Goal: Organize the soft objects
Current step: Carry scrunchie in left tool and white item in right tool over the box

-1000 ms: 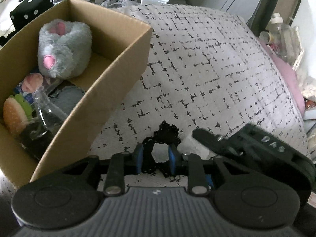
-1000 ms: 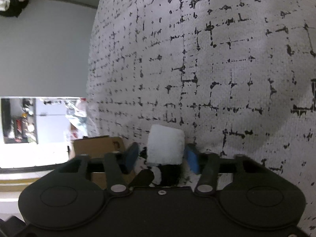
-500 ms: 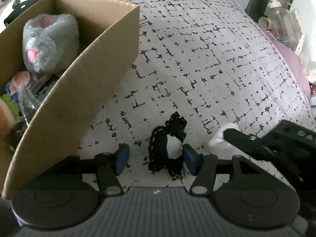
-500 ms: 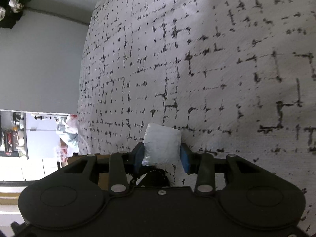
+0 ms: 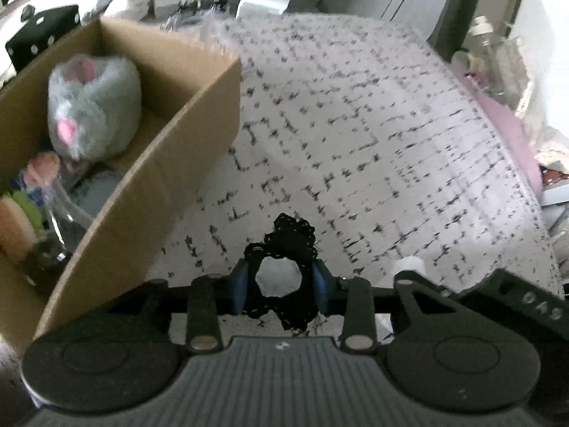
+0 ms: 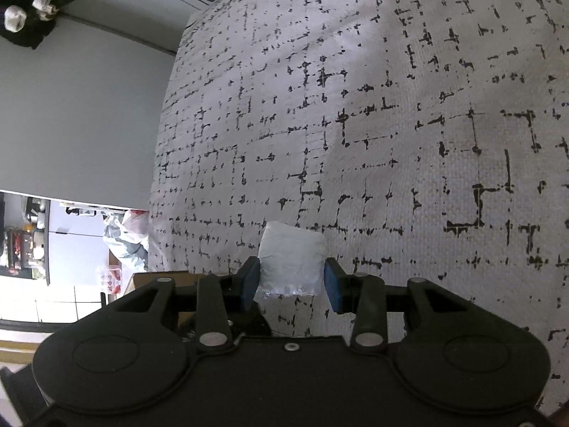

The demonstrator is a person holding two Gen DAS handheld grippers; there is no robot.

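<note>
My left gripper (image 5: 280, 286) is shut on a black lace scrunchie (image 5: 290, 240) and holds it above the patterned bedspread (image 5: 355, 149). A cardboard box (image 5: 185, 135) stands to its left and holds a grey plush slipper (image 5: 94, 106) and other soft items. My right gripper (image 6: 291, 284) is shut on a white wrapped soft pack (image 6: 290, 259) over the bedspread (image 6: 391, 124). The right gripper's body also shows in the left wrist view (image 5: 498, 295), at the lower right.
A black cube with white dots (image 5: 42, 35) sits behind the box. Bottles and clutter (image 5: 494, 57) stand past the bed's far right edge. A pink pillow (image 5: 508, 131) lies at the right edge. A grey wall (image 6: 81, 106) is left of the bed.
My left gripper has shut on the black scrunchie and lifted it off the bedspread. My right gripper holds the white pack and has shifted slightly over the bed.
</note>
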